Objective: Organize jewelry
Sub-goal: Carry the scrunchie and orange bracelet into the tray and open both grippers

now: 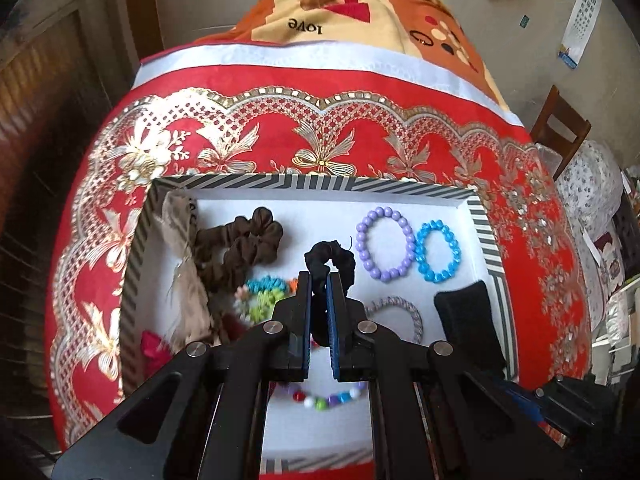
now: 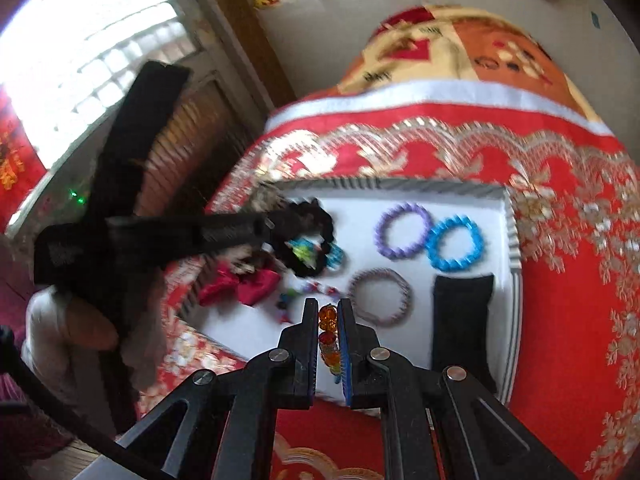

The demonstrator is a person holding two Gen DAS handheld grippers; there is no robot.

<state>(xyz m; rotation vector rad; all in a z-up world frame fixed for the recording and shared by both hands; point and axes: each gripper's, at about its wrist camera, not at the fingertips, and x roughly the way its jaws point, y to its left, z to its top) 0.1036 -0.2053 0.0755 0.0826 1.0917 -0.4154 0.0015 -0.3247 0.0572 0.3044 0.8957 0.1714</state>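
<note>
My left gripper (image 1: 319, 280) is clamped on a black scrunchie (image 1: 332, 258) over the striped tray (image 1: 486, 236); my right gripper (image 2: 328, 308) pinches an amber bead bracelet (image 2: 329, 340). Purple bracelet (image 1: 385, 243) and blue bracelet (image 1: 437, 251) already sit paired at two o'clock. The heap at nine o'clock looks unsorted, so I judge it roughly half done. Only the right view shows the amber beads.
</note>
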